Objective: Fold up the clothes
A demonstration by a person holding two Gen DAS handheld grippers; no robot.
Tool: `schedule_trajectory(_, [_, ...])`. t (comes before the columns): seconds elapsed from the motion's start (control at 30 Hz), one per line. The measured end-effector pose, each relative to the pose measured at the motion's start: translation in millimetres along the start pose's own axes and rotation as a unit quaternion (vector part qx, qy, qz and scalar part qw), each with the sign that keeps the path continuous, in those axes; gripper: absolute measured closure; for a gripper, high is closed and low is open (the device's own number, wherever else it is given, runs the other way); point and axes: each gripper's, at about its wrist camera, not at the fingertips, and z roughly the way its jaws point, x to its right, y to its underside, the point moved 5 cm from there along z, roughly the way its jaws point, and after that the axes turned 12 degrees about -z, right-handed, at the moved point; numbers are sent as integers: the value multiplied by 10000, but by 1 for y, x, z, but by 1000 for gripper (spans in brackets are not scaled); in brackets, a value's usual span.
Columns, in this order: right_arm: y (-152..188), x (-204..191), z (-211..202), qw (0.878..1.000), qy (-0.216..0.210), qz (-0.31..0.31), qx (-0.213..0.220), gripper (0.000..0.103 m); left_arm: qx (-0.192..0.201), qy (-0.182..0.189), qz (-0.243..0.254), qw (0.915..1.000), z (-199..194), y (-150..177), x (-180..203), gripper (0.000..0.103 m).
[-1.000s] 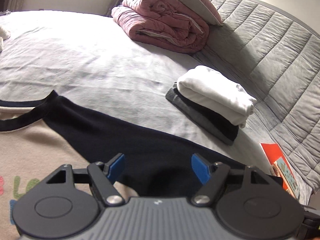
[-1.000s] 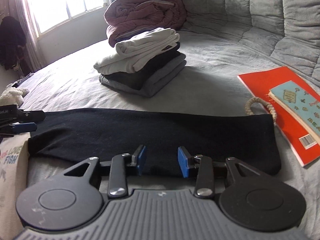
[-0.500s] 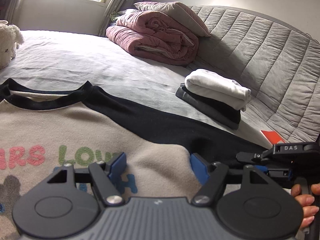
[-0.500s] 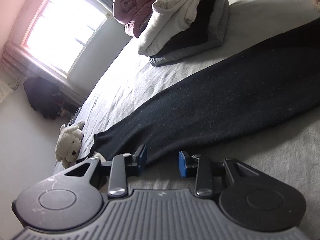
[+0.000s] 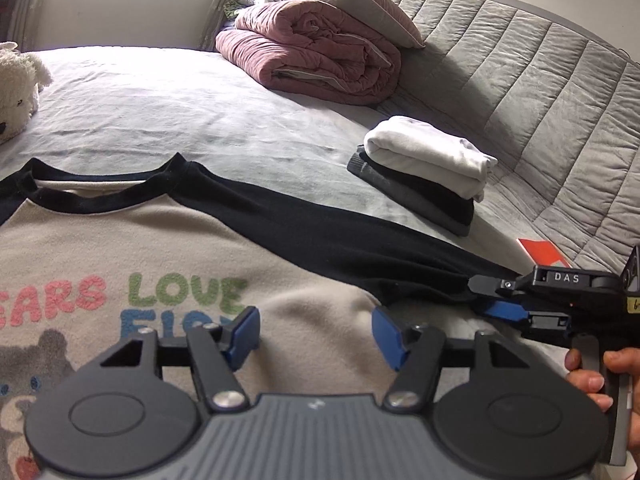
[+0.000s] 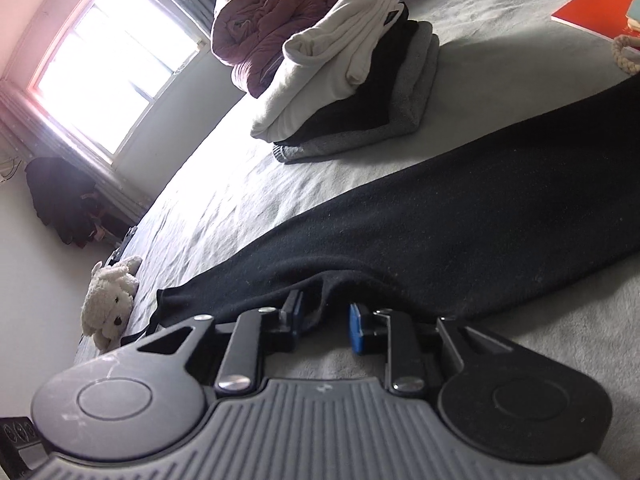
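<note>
Sweatshirt: a cream sweatshirt [image 5: 168,264] with black collar and raglan sleeves lies flat, face up, at the near edge of the bed [image 5: 168,120], its lettering and bear print showing.
Sleeve: the black sleeve [image 6: 460,216] runs straight out across the bed toward the headboard side, not yet folded in.
Left gripper: the left gripper [image 5: 316,336] hovers low over the cream chest just beside the armpit; its jaws stand fairly wide and are closing, with no cloth between the blue pads.
Right gripper: the right gripper [image 6: 326,320] is tilted on its side at the sleeve's near hem; a raised ridge of black cloth sits between the jaws, which are opening, and the pads do not seem to press on it.
Hand: the person's fingers [image 5: 588,380] wrap the right gripper's handle at the right edge of the left view.
Done so far: a stack of folded clothes [image 5: 424,168], white on black on grey, rests further up the bed, near the quilted headboard [image 5: 540,92].
Left to do: my reading is that this sweatshirt is only just starting; both sleeves and the body fold remain, then stacking.
Around: a rolled pink duvet [image 5: 316,60] and pillow at the far corner, a white plush toy [image 6: 110,300] at the far edge, an orange book [image 6: 600,4] by the sleeve's cuff end.
</note>
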Motion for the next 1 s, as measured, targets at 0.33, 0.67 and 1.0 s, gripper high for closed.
schedule_trajectory(0.33, [25,-21,-18,9954,-666,-313,-612,64,-635,-302,-82,9975,10,21,36,63])
schedule_trajectory(0.67, [40,-36,-13,9862,-1226,-377,-1050,62,-412,490,-1160,9912,1,32,-8,97])
schedule_trajectory(1.0, [55,-52,3,9691,-1908,-39,-1564,62,-214,2207,-3072,9254,1,52,-62,99])
